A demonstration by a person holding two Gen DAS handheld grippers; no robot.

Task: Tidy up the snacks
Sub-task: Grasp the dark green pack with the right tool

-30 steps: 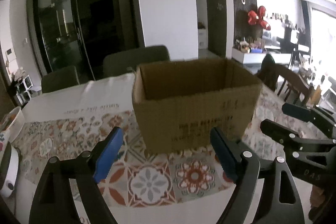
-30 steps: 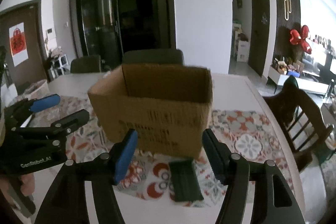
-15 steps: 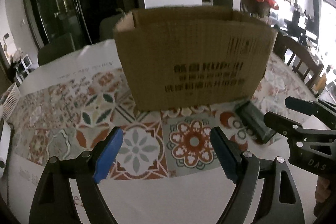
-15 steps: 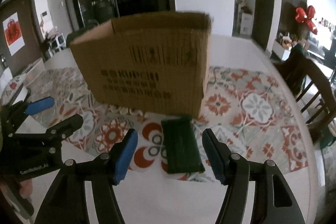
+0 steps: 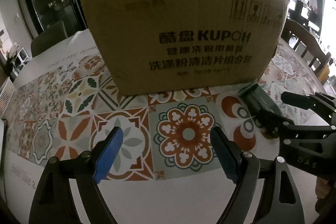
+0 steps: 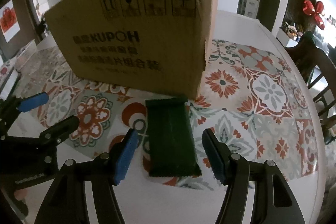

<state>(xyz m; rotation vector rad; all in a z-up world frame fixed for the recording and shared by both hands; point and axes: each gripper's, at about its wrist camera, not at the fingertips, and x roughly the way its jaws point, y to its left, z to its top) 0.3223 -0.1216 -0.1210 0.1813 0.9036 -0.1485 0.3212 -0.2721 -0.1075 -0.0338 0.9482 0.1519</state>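
A dark green snack packet (image 6: 171, 135) lies flat on the patterned tablecloth, just in front of a brown cardboard box (image 6: 138, 39). My right gripper (image 6: 170, 154) is open, low over the table, with its blue pads on either side of the packet's near end. My left gripper (image 5: 164, 154) is open and empty, low over the cloth in front of the box (image 5: 184, 35). In the left wrist view the packet (image 5: 257, 99) lies at the right, partly behind the right gripper (image 5: 287, 110). The box's inside is hidden.
The tablecloth (image 5: 69, 119) has orange and green tile patterns with a white border near me. Wooden chairs (image 6: 315, 60) stand at the table's right side. Dark chairs (image 5: 48, 39) and glass doors stand behind the table. A white object (image 5: 6, 93) sits at the far left edge.
Both grippers have dropped lower and moved closer to the box and table. The right gripper's pads now flank the green packet. Both stay open.
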